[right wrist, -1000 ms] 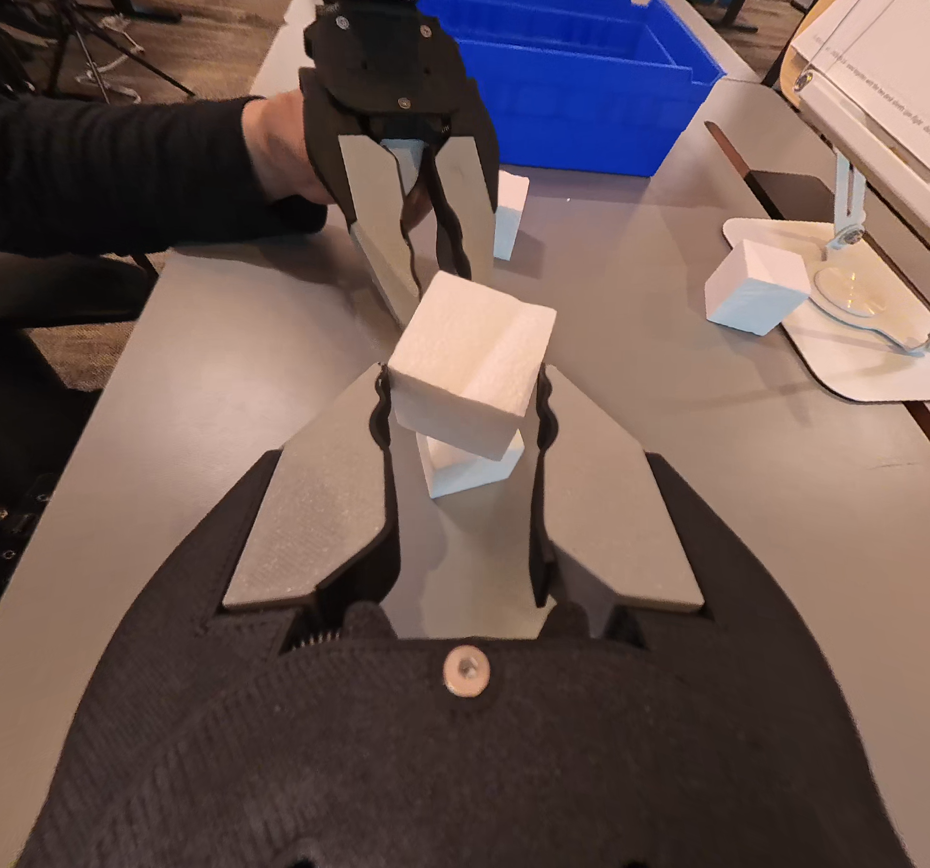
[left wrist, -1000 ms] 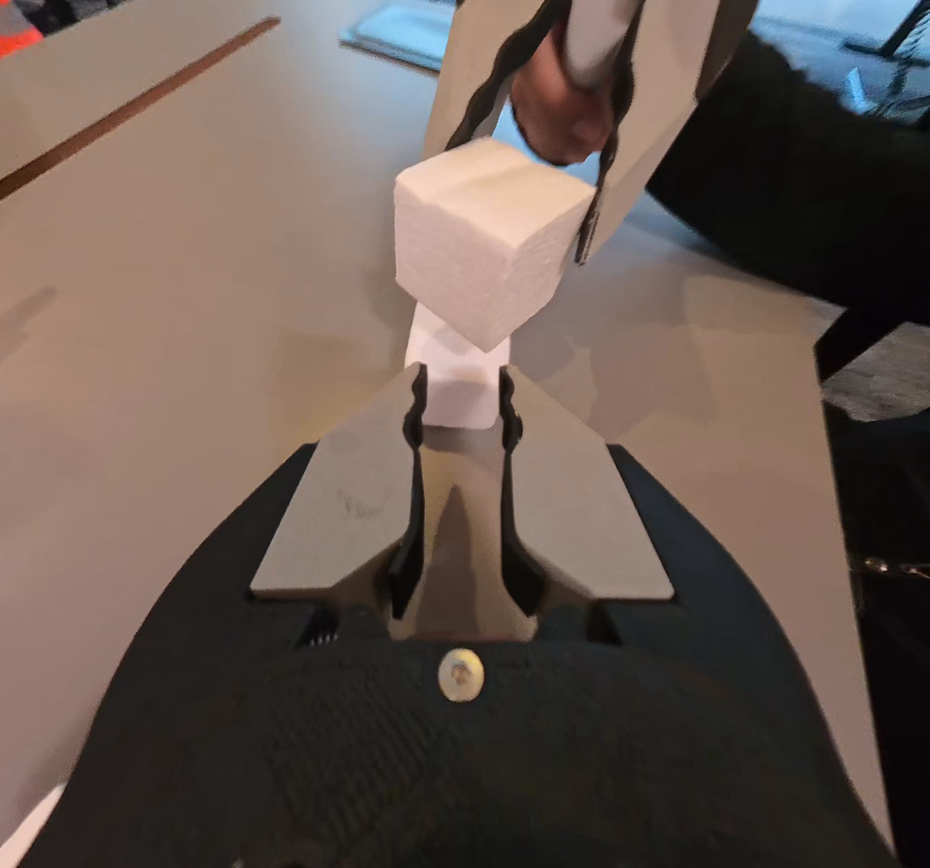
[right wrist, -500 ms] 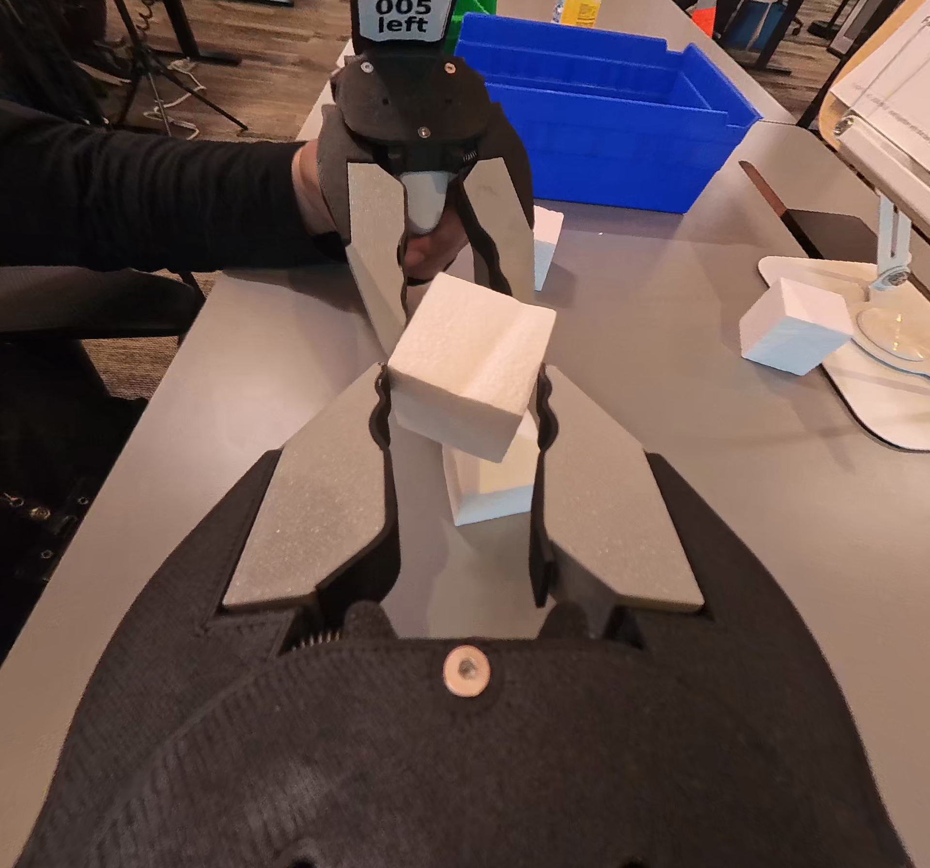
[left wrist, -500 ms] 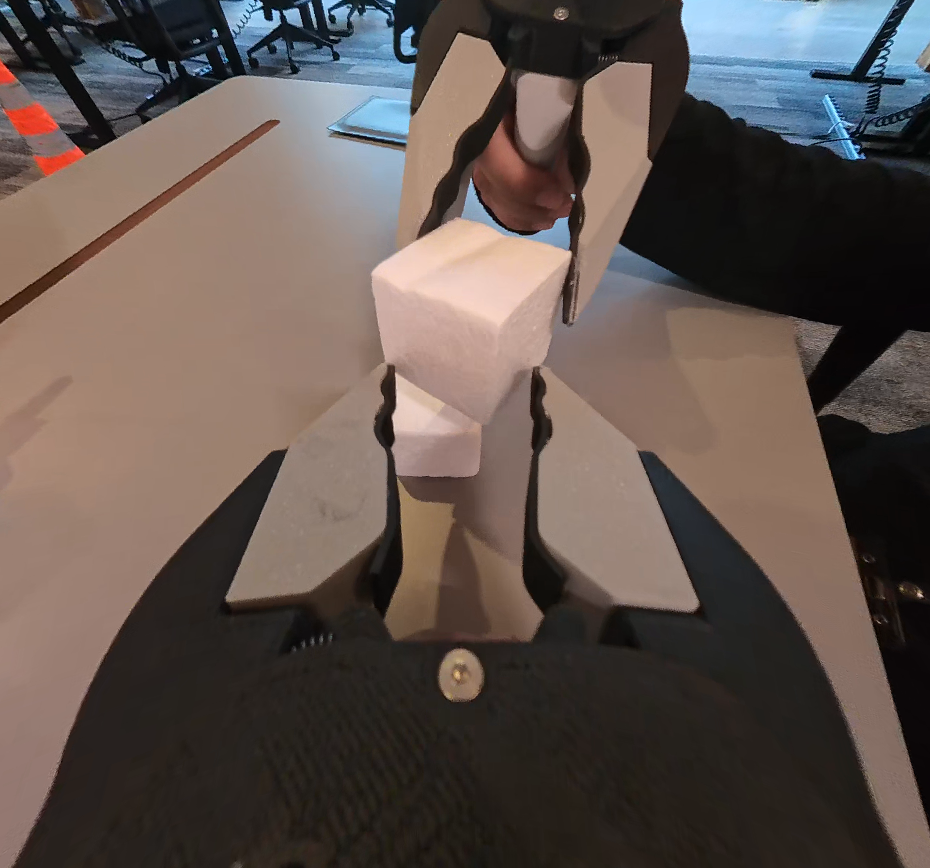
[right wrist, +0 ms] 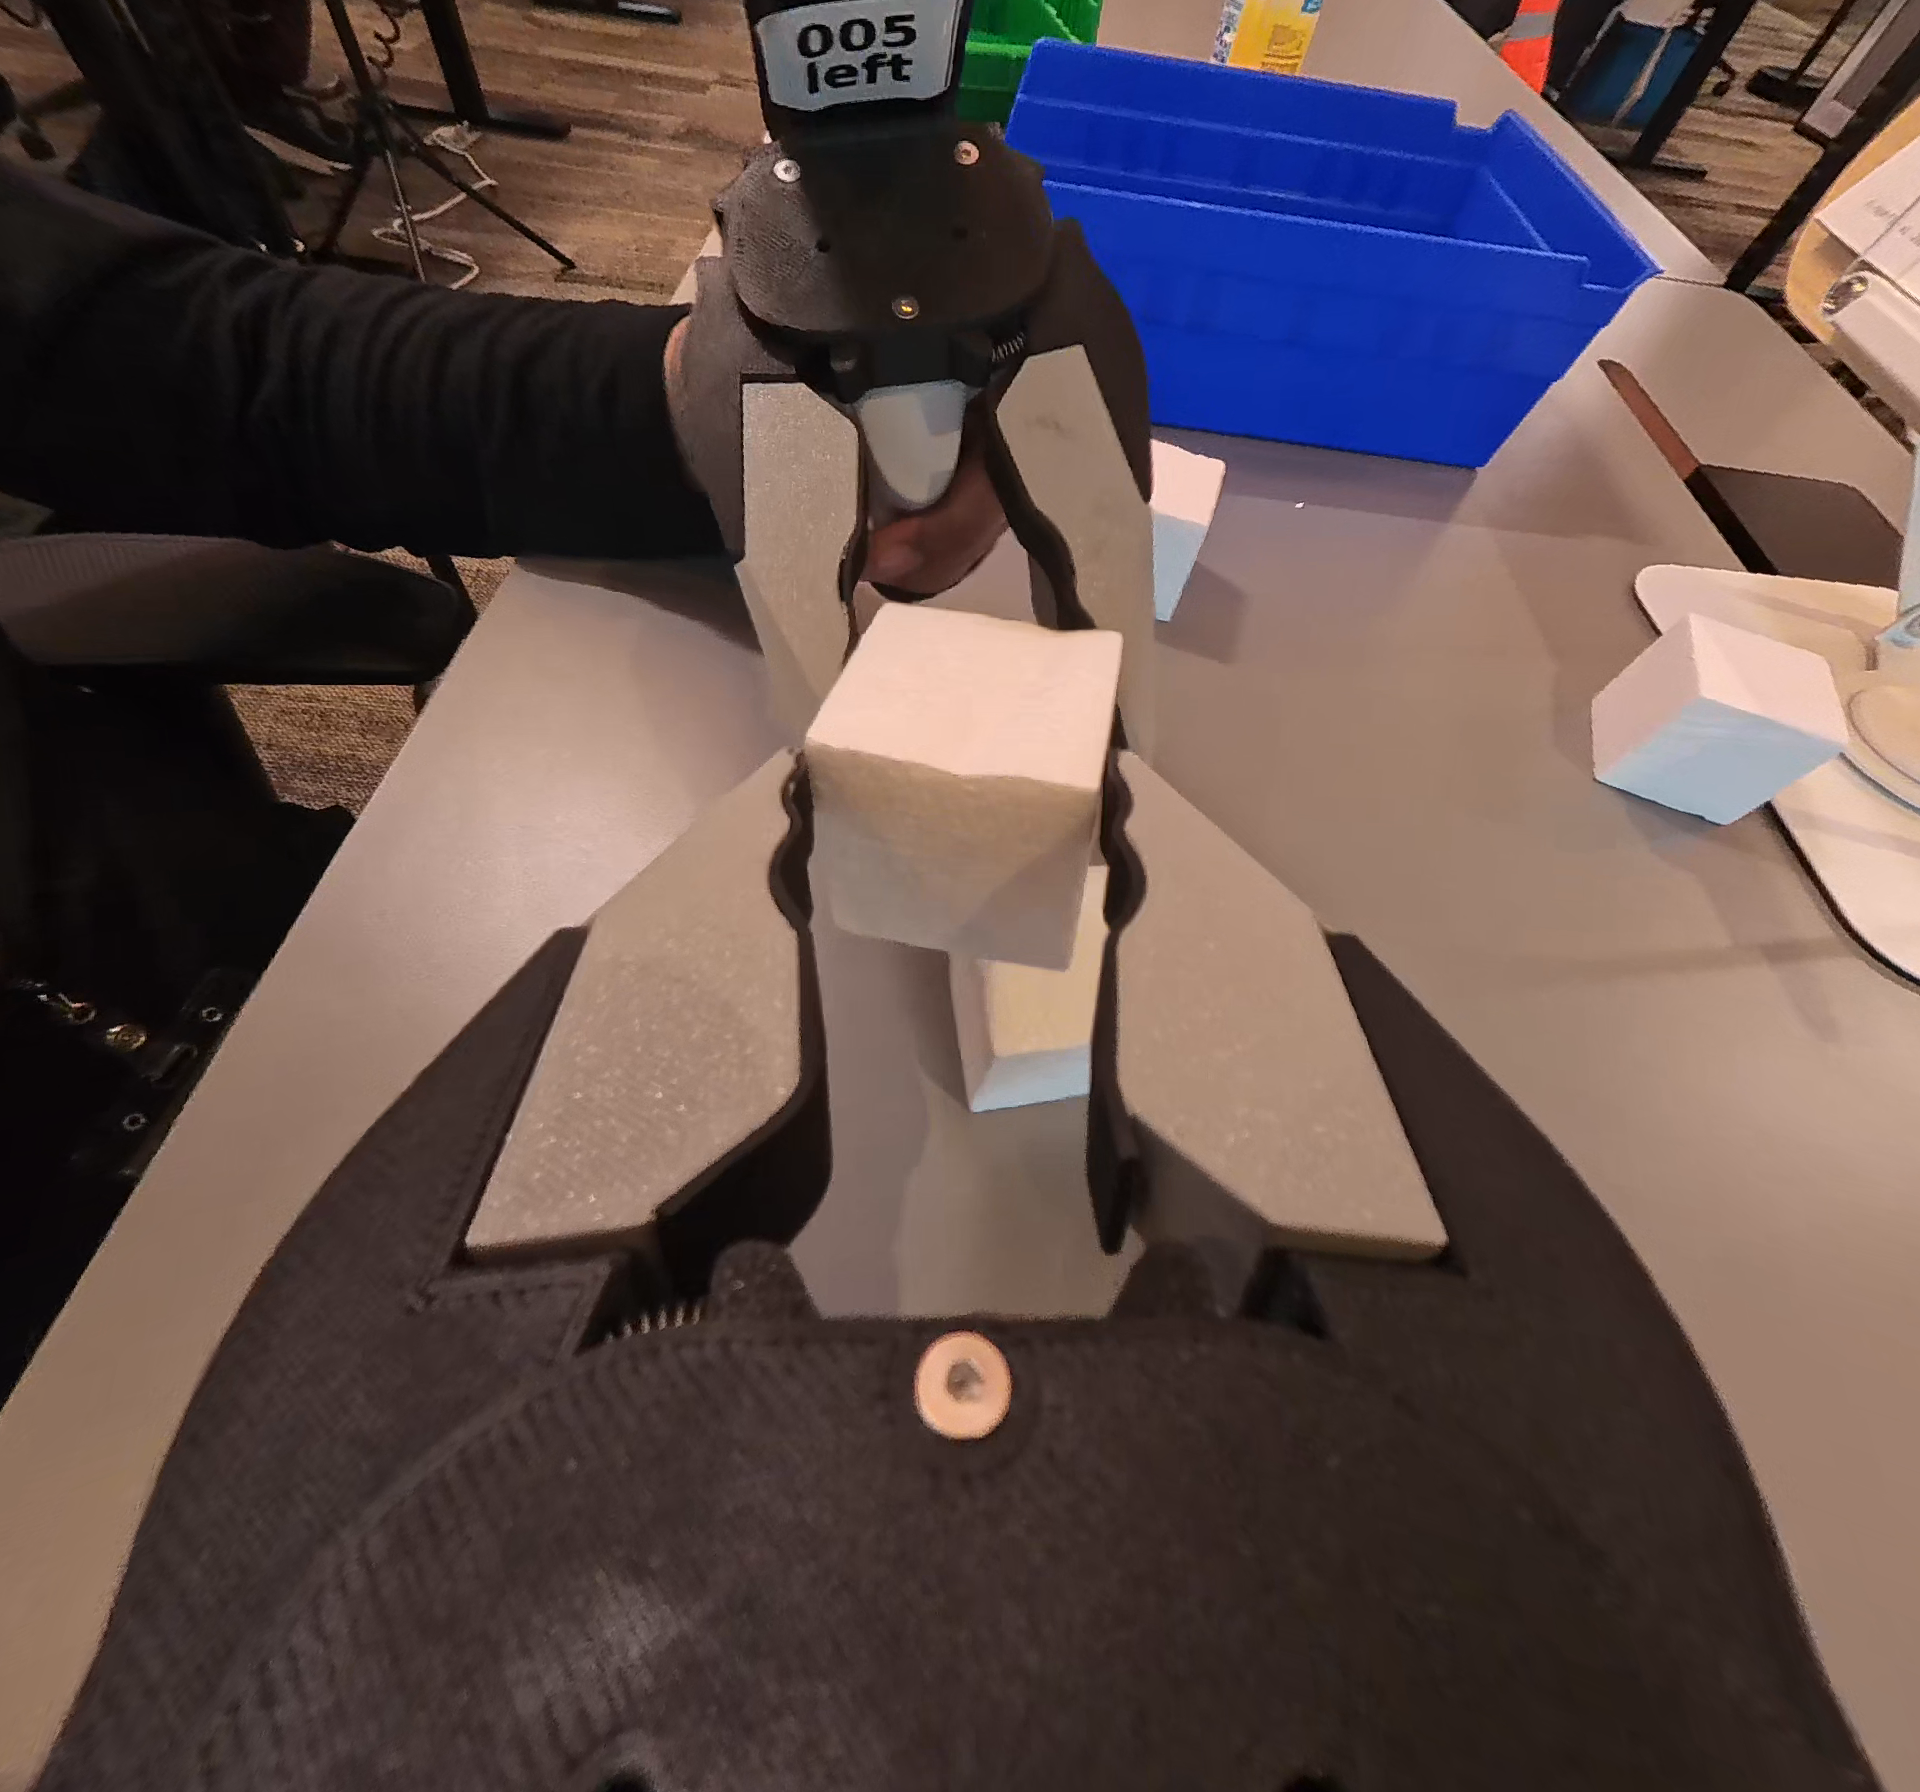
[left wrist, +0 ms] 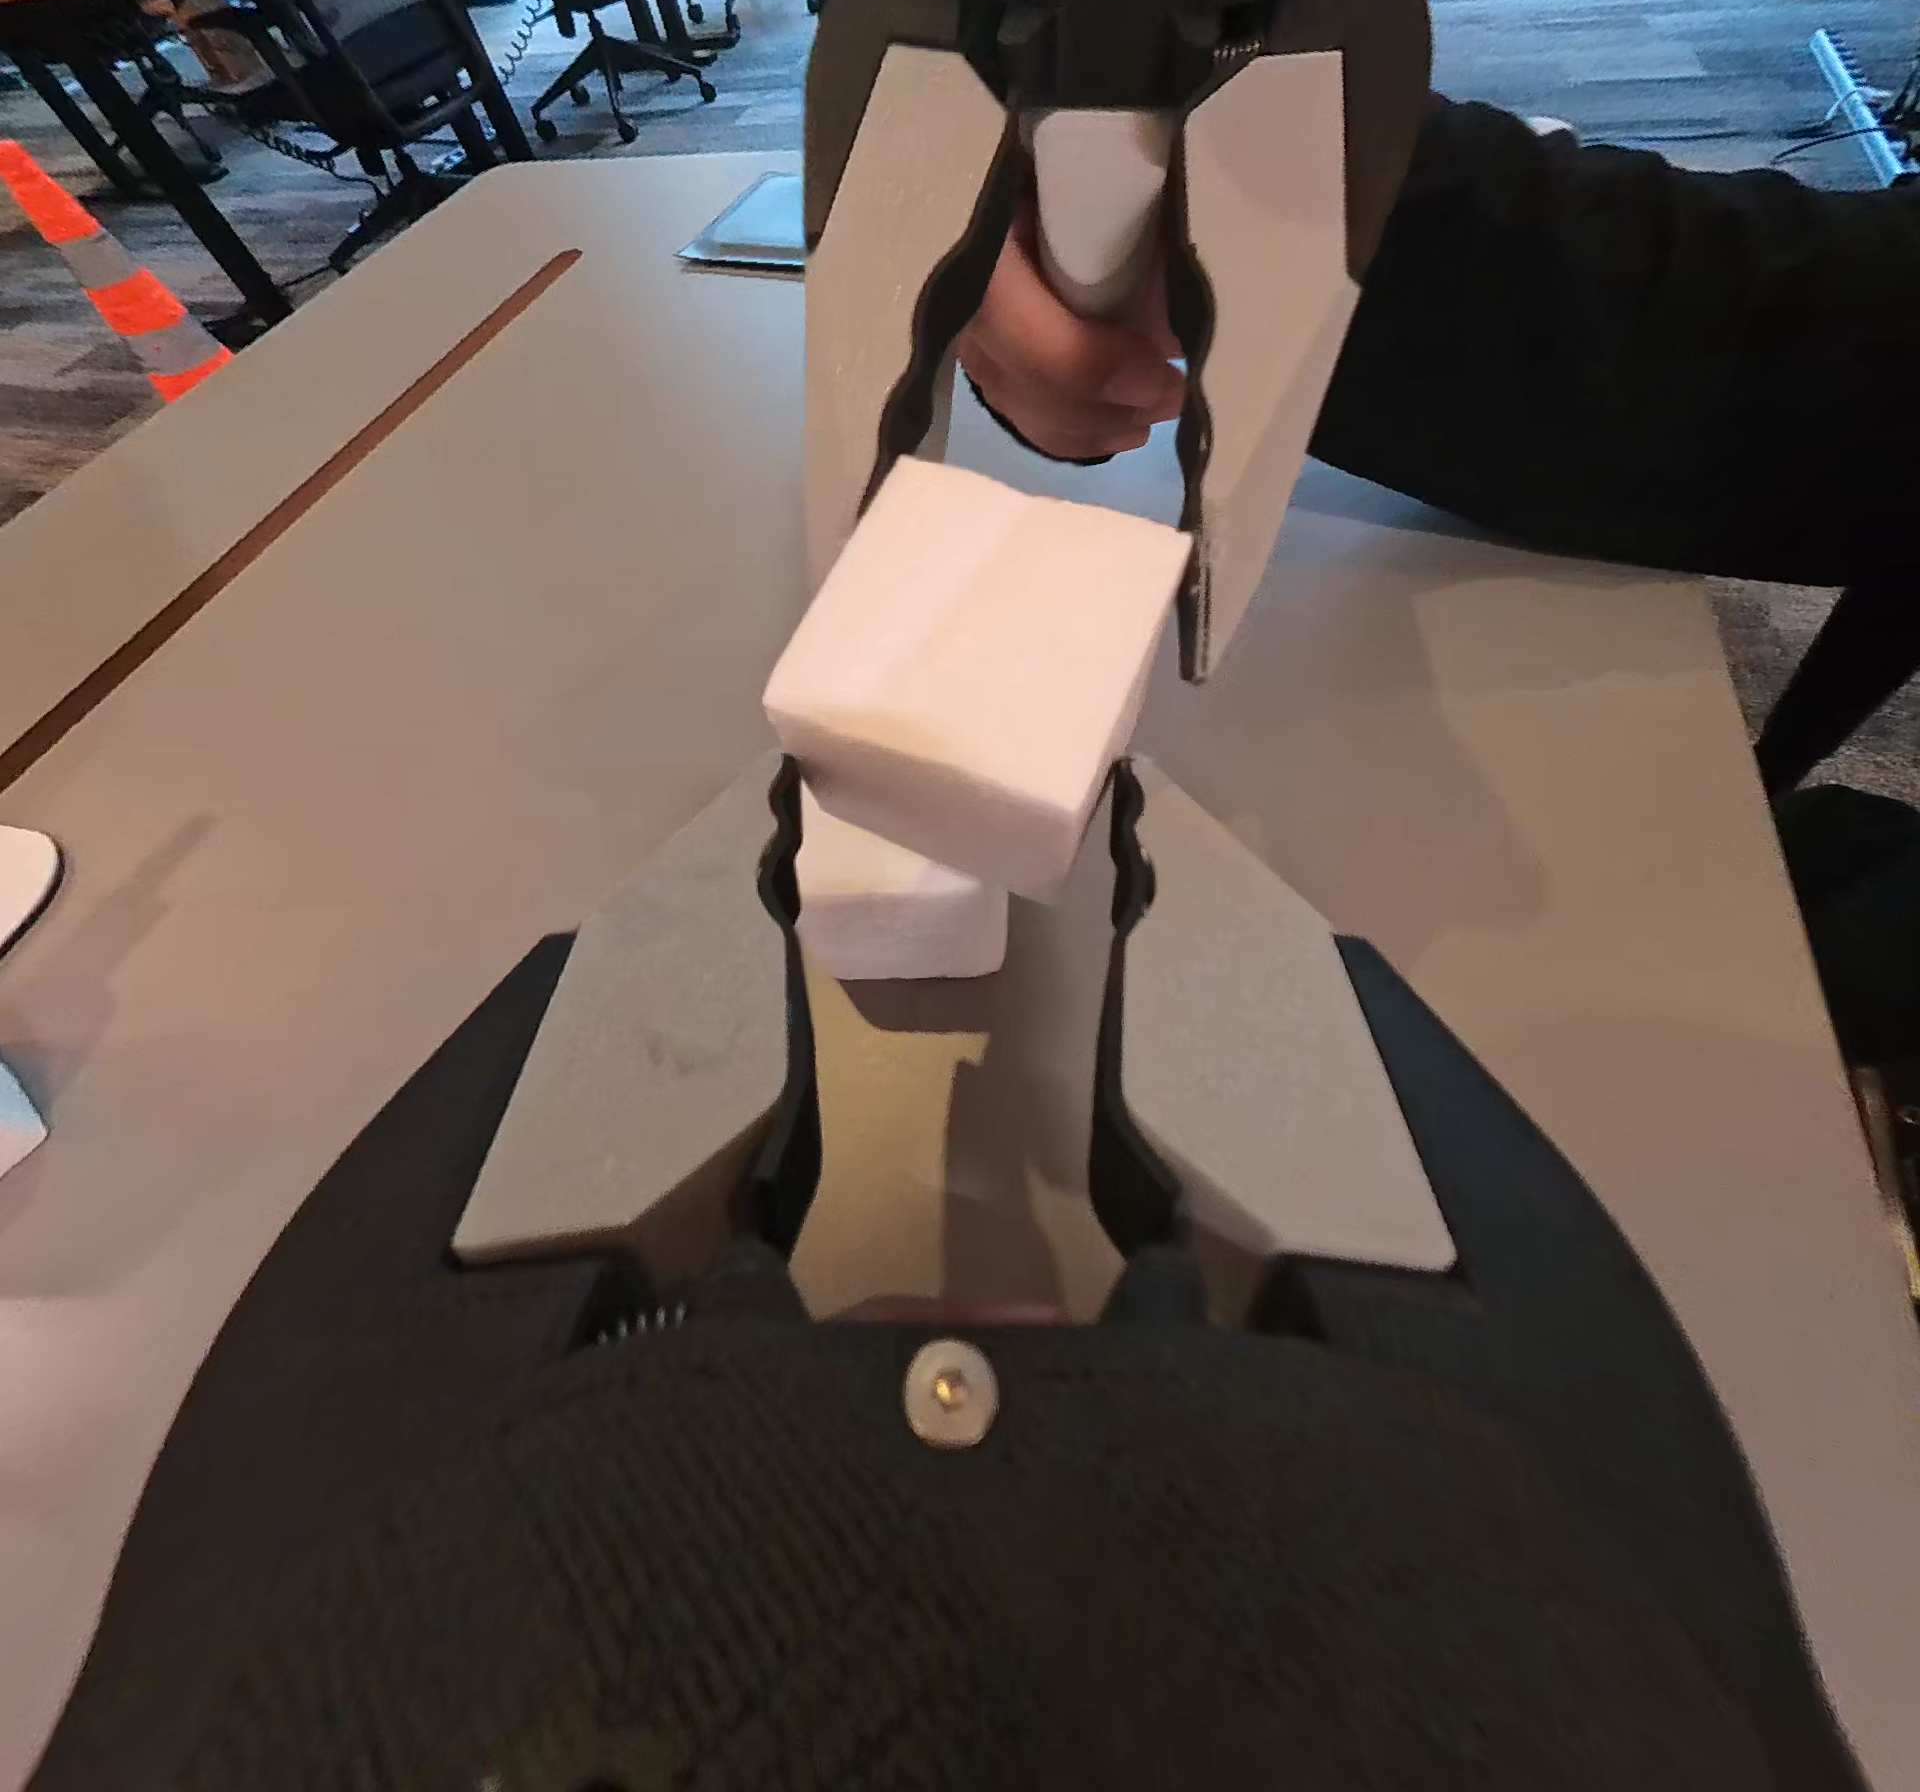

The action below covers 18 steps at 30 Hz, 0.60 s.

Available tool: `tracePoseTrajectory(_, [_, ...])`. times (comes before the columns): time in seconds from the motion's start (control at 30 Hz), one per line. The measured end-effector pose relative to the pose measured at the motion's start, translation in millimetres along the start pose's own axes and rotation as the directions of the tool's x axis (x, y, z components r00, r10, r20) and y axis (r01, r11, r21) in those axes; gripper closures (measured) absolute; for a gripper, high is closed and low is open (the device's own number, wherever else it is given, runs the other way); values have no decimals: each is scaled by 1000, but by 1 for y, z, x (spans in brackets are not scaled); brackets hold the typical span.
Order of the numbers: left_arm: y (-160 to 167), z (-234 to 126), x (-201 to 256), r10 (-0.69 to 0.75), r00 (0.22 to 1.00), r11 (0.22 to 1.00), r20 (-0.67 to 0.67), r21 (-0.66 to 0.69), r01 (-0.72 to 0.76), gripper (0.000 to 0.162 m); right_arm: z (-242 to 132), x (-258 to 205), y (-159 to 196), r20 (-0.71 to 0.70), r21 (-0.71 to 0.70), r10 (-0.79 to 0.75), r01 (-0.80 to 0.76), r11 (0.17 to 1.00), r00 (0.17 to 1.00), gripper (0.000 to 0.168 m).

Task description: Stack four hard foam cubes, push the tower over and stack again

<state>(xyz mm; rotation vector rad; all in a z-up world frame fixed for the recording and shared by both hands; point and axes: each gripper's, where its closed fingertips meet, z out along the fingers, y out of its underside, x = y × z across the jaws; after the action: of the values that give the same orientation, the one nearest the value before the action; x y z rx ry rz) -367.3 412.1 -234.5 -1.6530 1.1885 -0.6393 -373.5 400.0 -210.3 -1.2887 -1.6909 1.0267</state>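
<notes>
My right gripper (right wrist: pixel 956 786) is shut on a white foam cube (right wrist: pixel 966 703) and holds it tilted in the air. A second foam cube (right wrist: pixel 1023 1046) stands on the grey table (right wrist: pixel 1403 807) just below it, offset to the right. In the left wrist view the held cube (left wrist: pixel 966 693) hangs over the lower cube (left wrist: pixel 894 921), with the right gripper (left wrist: pixel 1034 558) behind it. My left gripper (left wrist: pixel 951 807) is open and empty. It faces the right gripper (right wrist: pixel 966 599) from the far side, its tips close to the held cube.
Two more foam cubes lie on the table: one (right wrist: pixel 1184 527) behind the left gripper, one (right wrist: pixel 1714 724) on the white base of a stand (right wrist: pixel 1766 599) at the right. A blue bin (right wrist: pixel 1299 288) stands at the back. The table edge (right wrist: pixel 416 755) is close on the left.
My left gripper has opened wider and come closer to the held cube. The right gripper has shifted with its cube, so the lower cube now shows further right beneath it.
</notes>
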Motion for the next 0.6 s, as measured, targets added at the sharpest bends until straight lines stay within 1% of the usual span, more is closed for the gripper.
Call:
tracePoseTrajectory(0.2, [2, -5, -16, -68, 997, 998, 47, 8, 68, 104, -5, 21, 4, -111, -12, 19, -21, 1000, 994, 117])
tracePoseTrajectory(0.37, [4, -5, -18, -62, 996, 998, 63, -4, 62, 104, -4, 23, 7, -122, -27, 17, -20, 999, 992, 118])
tracePoseTrajectory(0.6, [0, -8, -18, -68, 996, 998, 63, 21, 67, 105, -7, 27, 7, -127, -15, 38, -40, 999, 991, 117])
